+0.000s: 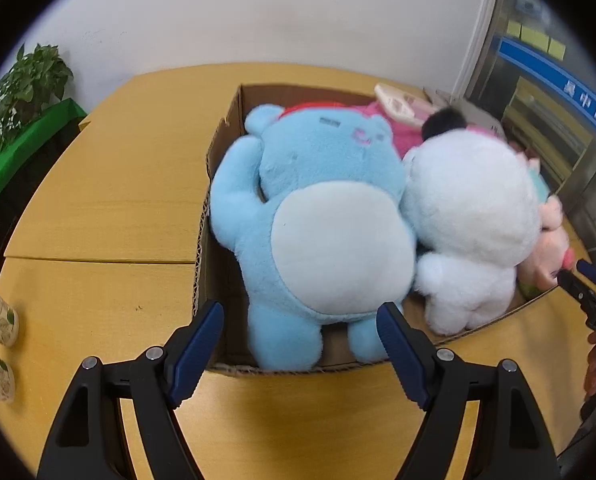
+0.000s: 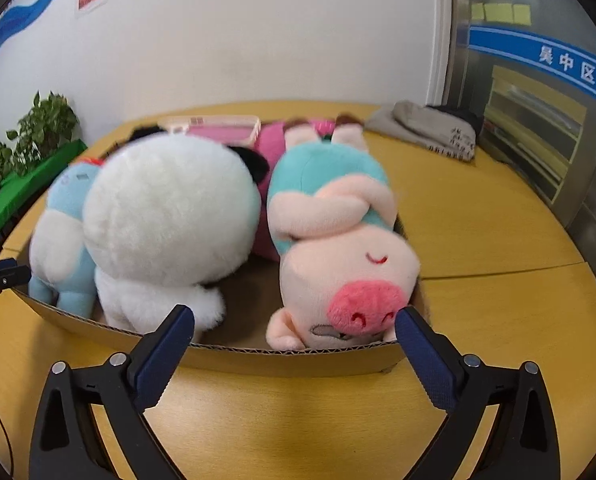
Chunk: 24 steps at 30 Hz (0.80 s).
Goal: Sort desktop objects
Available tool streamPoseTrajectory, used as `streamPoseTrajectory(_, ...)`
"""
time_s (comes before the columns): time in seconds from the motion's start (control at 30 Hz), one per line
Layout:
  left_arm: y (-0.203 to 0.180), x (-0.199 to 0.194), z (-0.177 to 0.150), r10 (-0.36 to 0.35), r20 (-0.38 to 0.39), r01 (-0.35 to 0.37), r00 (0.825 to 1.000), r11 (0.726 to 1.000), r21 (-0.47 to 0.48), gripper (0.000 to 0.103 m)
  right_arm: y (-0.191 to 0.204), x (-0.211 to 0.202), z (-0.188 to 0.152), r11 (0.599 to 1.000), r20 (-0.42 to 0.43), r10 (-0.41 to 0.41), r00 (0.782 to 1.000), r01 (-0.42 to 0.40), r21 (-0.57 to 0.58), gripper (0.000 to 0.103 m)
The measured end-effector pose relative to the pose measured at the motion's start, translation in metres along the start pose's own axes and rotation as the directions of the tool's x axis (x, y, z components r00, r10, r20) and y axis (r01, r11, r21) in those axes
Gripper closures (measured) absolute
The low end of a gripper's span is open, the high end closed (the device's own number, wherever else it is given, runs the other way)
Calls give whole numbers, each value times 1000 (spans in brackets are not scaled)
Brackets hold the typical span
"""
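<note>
We hold both grippers, left (image 1: 300, 330) and right (image 2: 295, 330), with fingers spread and empty at the near edge of the box (image 1: 217, 216) (mid-bench). The blue toy (image 1: 322, 216), white toy (image 2: 169, 216) and pig (image 2: 338, 264) lie inside; packing looks nearly done, so next we likely seek leftovers.

Blue plush (image 1: 322, 216) and white plush (image 1: 474, 216) lie touching inside the cardboard box (image 1: 217, 148).

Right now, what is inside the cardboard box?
The cardboard box holds a blue plush, a white plush and a pig plush. Behind them lie a pink plush and a pink case. Whatever lies under the toys is covered.
</note>
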<state>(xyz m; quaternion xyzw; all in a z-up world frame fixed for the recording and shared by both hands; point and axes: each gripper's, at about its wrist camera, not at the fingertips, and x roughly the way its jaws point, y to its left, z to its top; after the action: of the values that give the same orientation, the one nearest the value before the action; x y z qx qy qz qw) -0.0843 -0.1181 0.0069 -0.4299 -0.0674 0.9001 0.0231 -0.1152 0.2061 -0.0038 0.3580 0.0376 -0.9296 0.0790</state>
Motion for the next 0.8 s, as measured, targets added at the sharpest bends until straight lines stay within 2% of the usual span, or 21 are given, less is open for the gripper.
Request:
streamPoseTrajectory(0.13, -23, -32, 8, 21, 114, -21, 993, 1000, -4, 24, 14, -31, 4, 1000, 73, 2, 997, -1, -17, 0)
streamPoseTrajectory(0.3, -55, -44, 12, 82, 173, -86, 981, 996, 17, 22, 30, -44, -1, 999, 84, 43, 995, -41, -28, 0)
streamPoseTrajectory(0.47, -72, -41, 11, 71, 177, -73, 982, 997, 8, 22, 37, -45, -10, 999, 63, 38, 997, -37, -20, 0)
streamPoseTrajectory(0.8, -81, -35, 4, 152, 139, -156, 978, 988, 16, 19, 47, -46, -14, 999, 22, 3, 1000, -2, -39, 0)
